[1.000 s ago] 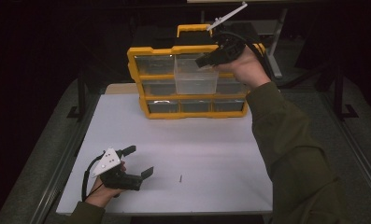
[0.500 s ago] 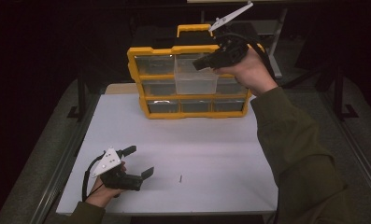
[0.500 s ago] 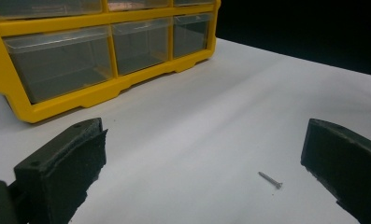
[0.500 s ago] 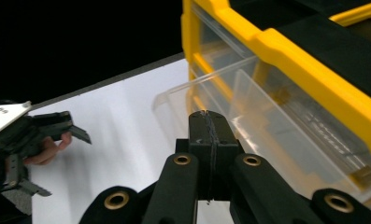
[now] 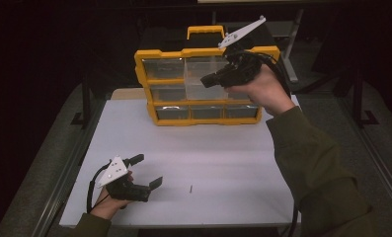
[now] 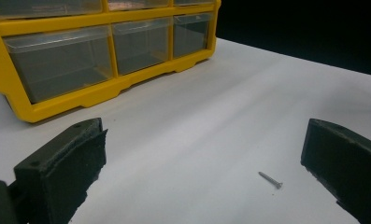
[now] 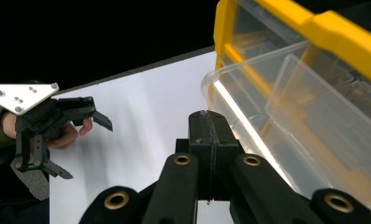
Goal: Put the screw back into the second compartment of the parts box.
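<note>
Currently: white table [image 5: 223, 148] carries a yellow drawer cabinet [image 5: 203, 86] standing upright at its far edge, 12 o'clock in the high view. Cabinet has clear drawers in three rows. One clear drawer [image 5: 203, 81] in the upper rows, right of centre, is pulled out toward the near side; the others sit flush. In the right gripper view the same drawer [image 7: 286, 116] sticks out of the yellow frame at 2 o'clock, its open top showing; contents can't be made out.

Right tool [image 5: 208, 80] is up in the air in front of the cabinet, at about 1 o'clock in the high view, tip pointing toward 9 o'clock and sitting just in front of the pulled-out drawer. Jaws pressed together, nothing between them; whether the tip touches the drawer, can't tell.

Left tool [image 5: 146, 170] rests low over the table at 7 o'clock, near the front edge, well apart from the cabinet. Jaws spread wide, nothing gripped.

Small metal screw [image 6: 270, 179] lies flat on the table between the left tool's jaws, closer to the right-hand jaw in the left gripper view, touching neither. In the high view the screw [image 5: 190, 188] sits at 6 o'clock, just beside the left tool at its 3 o'clock.
</note>
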A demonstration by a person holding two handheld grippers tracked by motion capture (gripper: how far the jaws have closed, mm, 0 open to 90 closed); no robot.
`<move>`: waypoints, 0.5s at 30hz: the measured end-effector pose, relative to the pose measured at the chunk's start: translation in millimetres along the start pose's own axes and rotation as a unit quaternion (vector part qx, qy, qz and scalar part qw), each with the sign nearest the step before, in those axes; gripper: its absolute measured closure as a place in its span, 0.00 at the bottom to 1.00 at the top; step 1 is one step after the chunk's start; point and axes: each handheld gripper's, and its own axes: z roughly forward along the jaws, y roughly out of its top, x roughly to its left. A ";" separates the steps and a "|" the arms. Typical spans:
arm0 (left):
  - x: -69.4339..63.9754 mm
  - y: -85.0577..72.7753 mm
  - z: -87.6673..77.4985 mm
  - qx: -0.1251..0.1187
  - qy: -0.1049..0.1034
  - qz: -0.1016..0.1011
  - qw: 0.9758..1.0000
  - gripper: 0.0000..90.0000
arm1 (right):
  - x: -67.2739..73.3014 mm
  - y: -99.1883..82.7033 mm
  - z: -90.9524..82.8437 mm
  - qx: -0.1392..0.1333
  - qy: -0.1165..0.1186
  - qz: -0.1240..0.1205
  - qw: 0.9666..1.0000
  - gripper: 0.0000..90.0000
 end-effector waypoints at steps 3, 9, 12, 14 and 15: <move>-0.2 0.0 0.1 -0.002 0.000 -0.003 1.000 0.00 | 1.9 -8.0 4.3 0.002 0.001 -0.004 1.000 0.99; -0.1 -0.5 1.1 -0.006 0.000 -0.002 1.000 0.00 | 4.7 -26.7 14.5 0.012 0.001 -0.002 1.000 0.99; -0.2 -0.6 0.9 -0.006 0.000 -0.004 1.000 0.00 | 4.3 -33.7 18.0 0.014 0.002 -0.006 1.000 0.99; -0.1 -0.6 0.8 -0.006 0.000 -0.005 1.000 0.00 | 6.7 -37.8 19.1 0.017 0.001 0.000 1.000 0.99; 0.0 -0.6 0.9 -0.006 0.001 -0.005 1.000 0.00 | 7.3 -39.1 19.5 0.018 0.002 0.001 1.000 0.99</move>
